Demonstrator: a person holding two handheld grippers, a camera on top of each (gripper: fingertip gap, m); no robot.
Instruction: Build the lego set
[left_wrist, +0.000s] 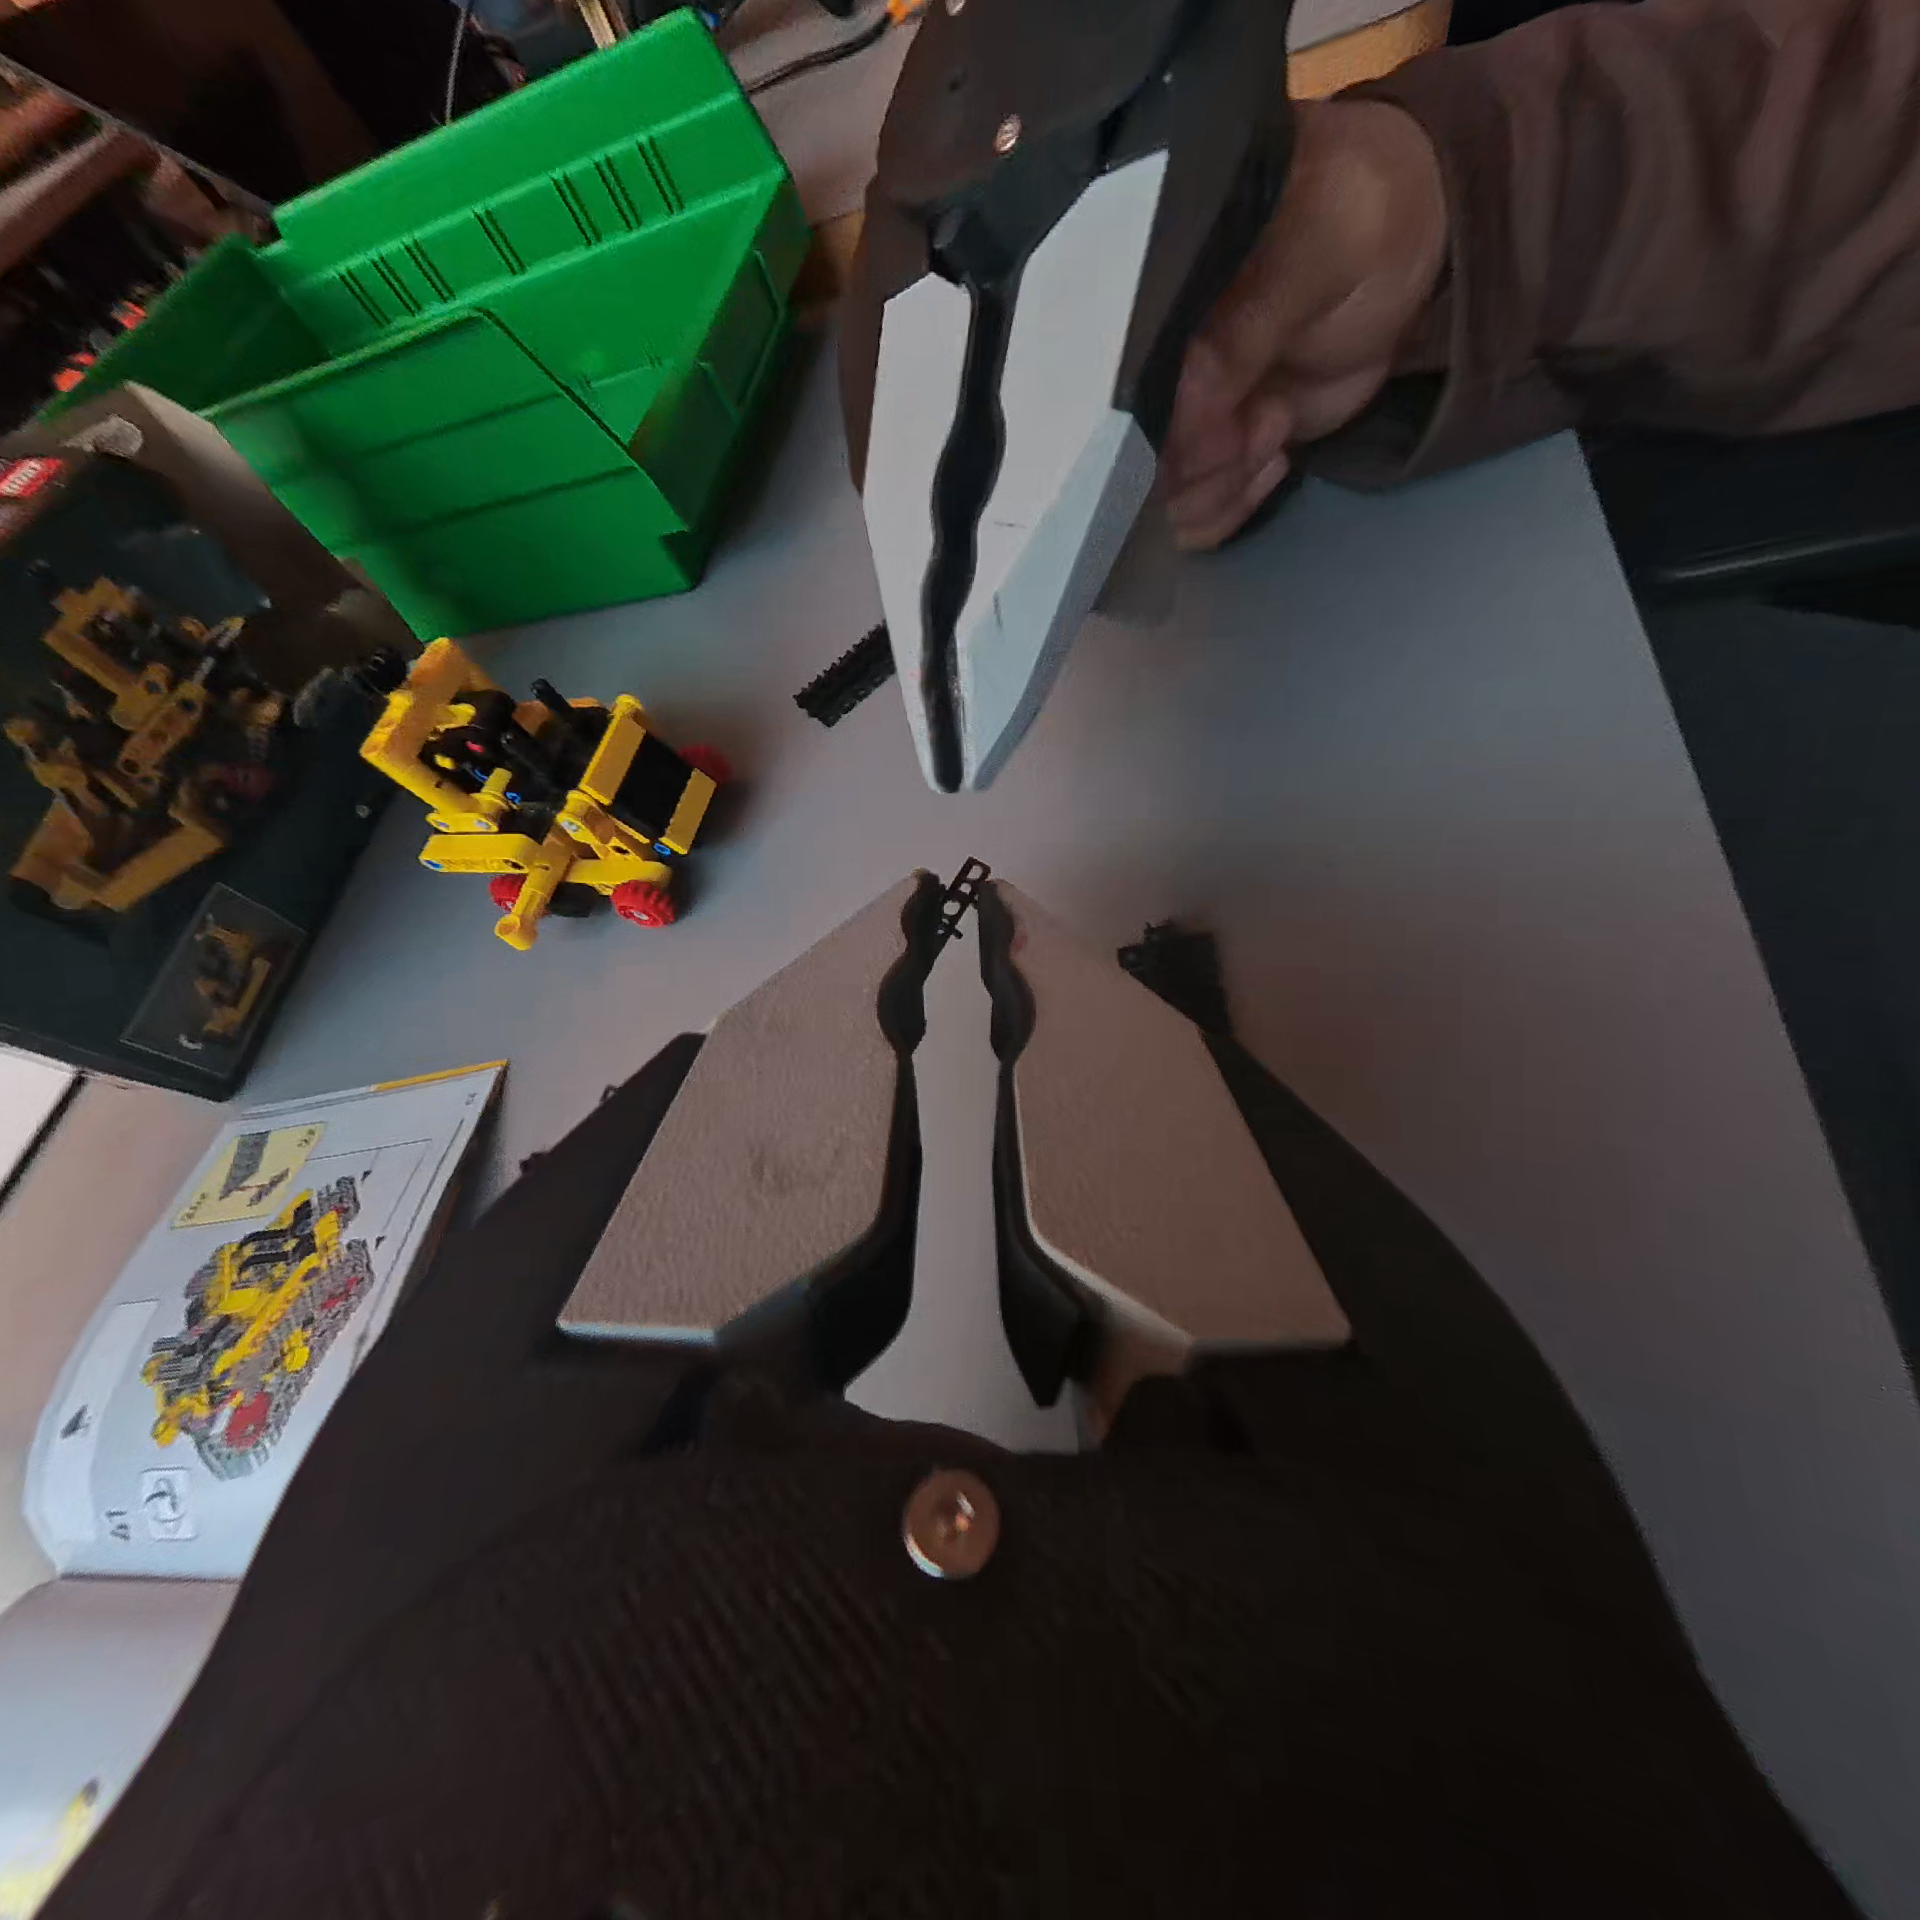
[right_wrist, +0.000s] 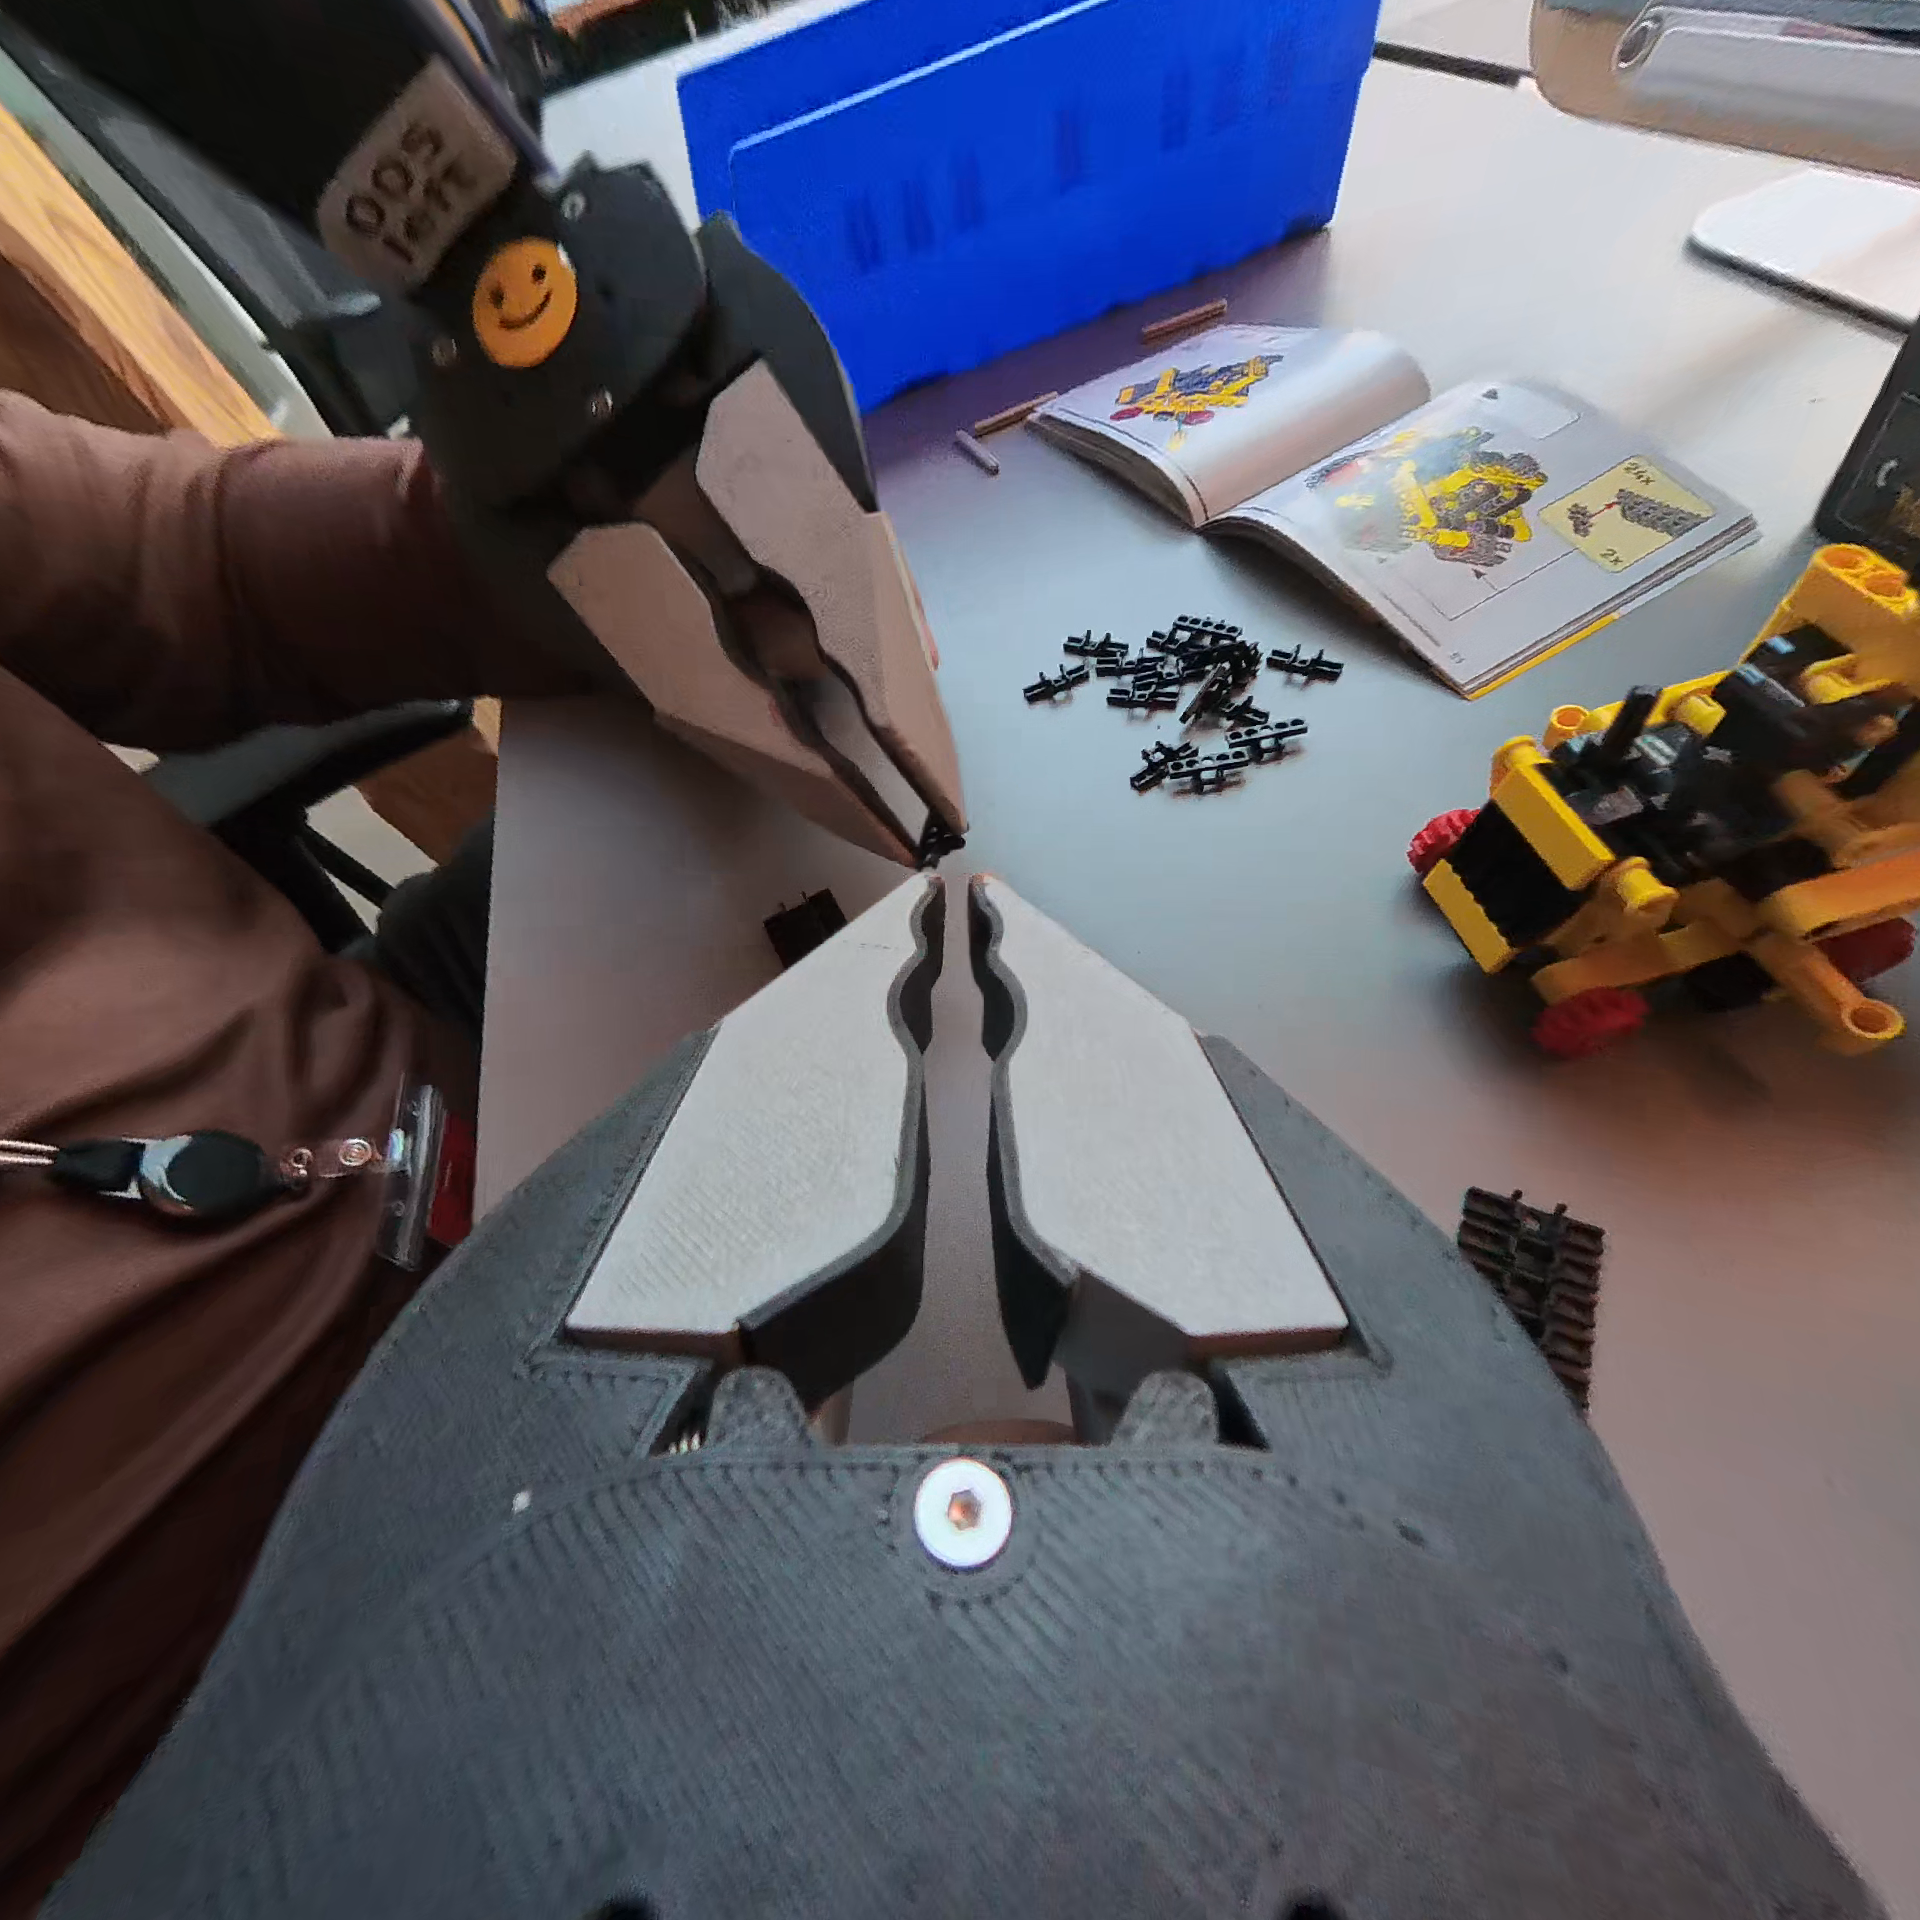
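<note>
My left gripper (left_wrist: 961, 896) is shut on a small black track link (left_wrist: 964, 899), held just above the grey table. It shows in the right wrist view (right_wrist: 940, 844) coming in from the upper left with the link (right_wrist: 938, 840) at its tips. My right gripper (right_wrist: 956, 885) is empty, its jaws almost touching, tips just short of that link. In the left wrist view it (left_wrist: 943, 777) points down from above. A pile of loose black links (right_wrist: 1195, 707) lies farther out. A joined track strip (right_wrist: 1532, 1283) lies at the right. The yellow bulldozer model (right_wrist: 1714, 831) stands on its red wheels.
A green bin (left_wrist: 499, 395) and the set's box (left_wrist: 135, 748) stand left of the model (left_wrist: 551, 800). An open instruction booklet (right_wrist: 1403, 499) lies before a blue bin (right_wrist: 1018, 156). A short track piece (left_wrist: 847, 675) lies near the right gripper. The table edge (left_wrist: 1662, 665) runs along the right. My two grippers' fingertips are within a few centimetres of each other.
</note>
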